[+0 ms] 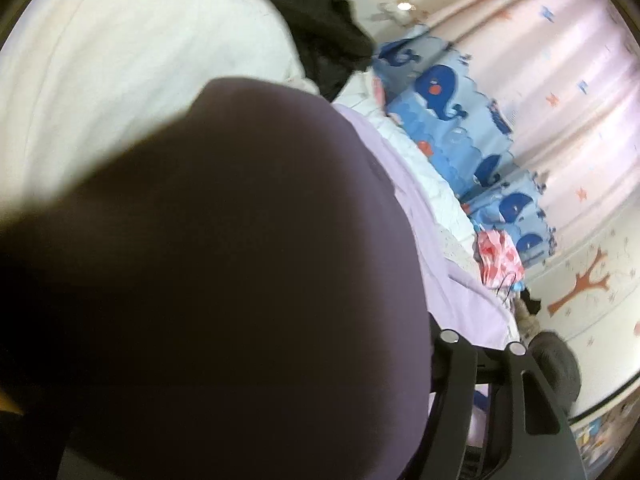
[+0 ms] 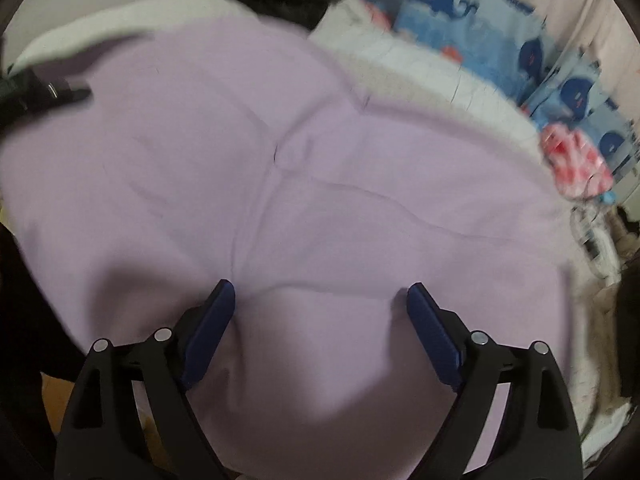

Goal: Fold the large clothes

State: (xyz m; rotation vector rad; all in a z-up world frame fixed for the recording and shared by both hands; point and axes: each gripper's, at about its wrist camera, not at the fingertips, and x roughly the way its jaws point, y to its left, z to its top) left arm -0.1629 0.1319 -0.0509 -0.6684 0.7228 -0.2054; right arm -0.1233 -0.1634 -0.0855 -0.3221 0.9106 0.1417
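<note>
Clearly, the large lilac cloth garment [image 2: 304, 184] lies spread over the white quilted bed [image 2: 432, 80]. Above it, the right hand-held gripper [image 2: 320, 300] stands wide open, empty. At the garment's left edge, the left hand-held gripper [image 2: 60, 90] grips a lifted fold.

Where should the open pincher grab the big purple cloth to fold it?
Probably the near edge of the purple cloth, coming from above: the right gripper already hangs open there, the cloth lies flat, and a small raised wrinkle sits between its fingers.
</note>
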